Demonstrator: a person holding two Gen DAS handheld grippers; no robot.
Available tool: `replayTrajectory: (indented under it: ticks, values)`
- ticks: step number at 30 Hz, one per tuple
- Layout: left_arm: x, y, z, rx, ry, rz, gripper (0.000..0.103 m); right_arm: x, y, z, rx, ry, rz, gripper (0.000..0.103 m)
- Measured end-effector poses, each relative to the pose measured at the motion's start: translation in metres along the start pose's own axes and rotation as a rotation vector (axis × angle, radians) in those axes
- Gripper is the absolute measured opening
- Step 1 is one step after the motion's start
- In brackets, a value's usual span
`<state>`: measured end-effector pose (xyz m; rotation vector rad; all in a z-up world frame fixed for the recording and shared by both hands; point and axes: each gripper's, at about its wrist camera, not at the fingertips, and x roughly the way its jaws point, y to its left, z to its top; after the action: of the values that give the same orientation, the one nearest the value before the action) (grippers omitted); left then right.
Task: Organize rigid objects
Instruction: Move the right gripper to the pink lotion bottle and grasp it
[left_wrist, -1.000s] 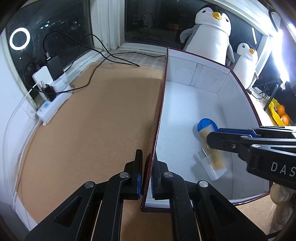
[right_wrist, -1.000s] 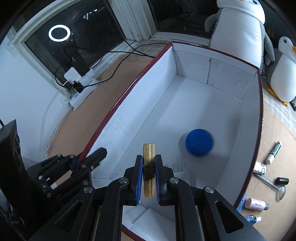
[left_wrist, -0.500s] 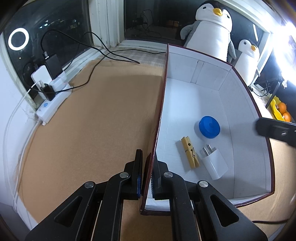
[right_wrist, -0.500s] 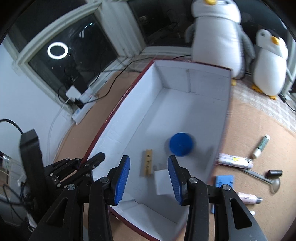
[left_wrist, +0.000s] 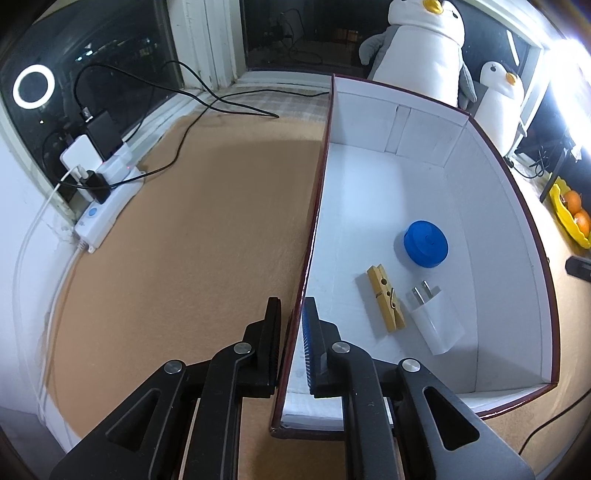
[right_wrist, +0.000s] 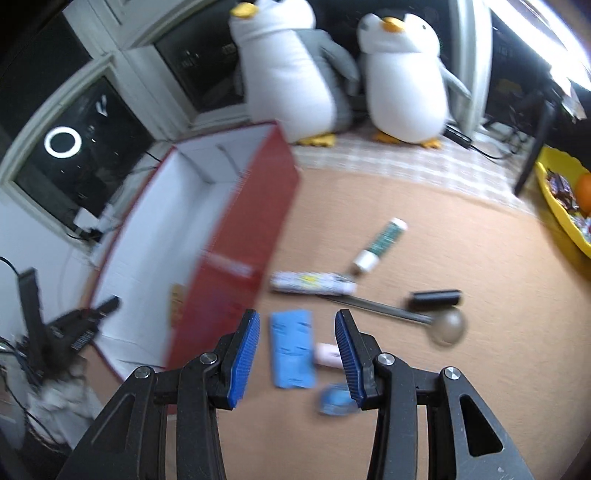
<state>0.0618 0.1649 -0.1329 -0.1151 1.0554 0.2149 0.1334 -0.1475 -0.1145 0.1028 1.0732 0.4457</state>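
Observation:
The box (left_wrist: 495, 206) is red outside and white inside. On its floor lie a blue round lid (left_wrist: 424, 248), a wooden clothespin (left_wrist: 386, 297) and a white plug adapter (left_wrist: 436, 325). My left gripper (left_wrist: 291, 306) straddles the box's near left wall; its jaws are opening, and a thin gap shows beside the wall. My right gripper (right_wrist: 297, 321) is open and holds nothing. It hovers over the mat right of the box, above a flat blue pack (right_wrist: 291, 347). A small pink bottle (right_wrist: 328, 354) and a blue-capped item (right_wrist: 336, 402) lie by its right finger.
Further out on the tan mat lie a printed tube (right_wrist: 314, 282), a green-and-white tube (right_wrist: 380, 243), a metal spoon (right_wrist: 443, 325) and a black cylinder (right_wrist: 436, 297). Two plush penguins (right_wrist: 295, 74) stand behind. A power strip with cables (left_wrist: 103, 206) sits left; a yellow fruit tray (right_wrist: 561, 206) sits right.
My right gripper let go of the clothespin, which now lies in the box, opened, and swung right out over the items on the mat. The left gripper's pads eased off the box wall.

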Motion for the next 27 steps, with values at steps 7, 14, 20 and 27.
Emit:
replayTrajectory:
  ticks: [7,14,20,27]
  values:
    - [0.002,-0.006,0.001,0.022,0.024,0.022,0.018,0.027,-0.025,-0.015,-0.083,0.098,-0.048,0.039]
    - [0.006,-0.011,0.003,0.037,0.046,0.054,0.019,0.049,-0.019,-0.021,-0.236,0.156,-0.084,0.039]
    - [0.008,-0.012,0.005,0.04,0.062,0.077,0.019,0.065,-0.011,-0.023,-0.367,0.209,-0.087,0.039]
    - [0.01,-0.014,0.007,0.037,0.071,0.087,0.019,0.079,-0.008,-0.027,-0.439,0.256,-0.088,0.039]
